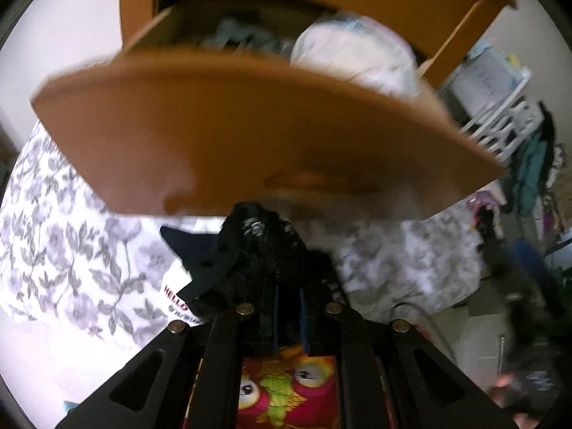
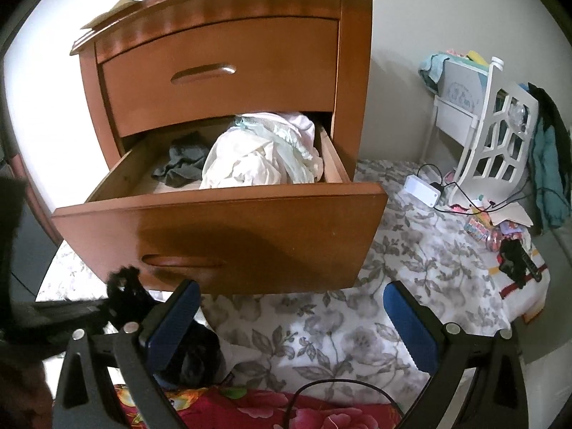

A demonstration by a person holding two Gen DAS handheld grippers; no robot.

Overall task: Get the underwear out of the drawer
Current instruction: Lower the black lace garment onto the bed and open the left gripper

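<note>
Left tool point(image 1: 287, 316) clamping black underwear point(image 1: 250, 250) ("HELLO" beside)

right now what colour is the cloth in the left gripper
Black, clearest in the left wrist view.

Black linkage arms, blue-padded fingers point(image 2: 411, 325)

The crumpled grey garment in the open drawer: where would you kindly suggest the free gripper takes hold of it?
Pinch a raised fold of the crumpled grey garment from above: the open wooden drawer walls it in, with the white bundle alongside. The right gripper is open.
</note>
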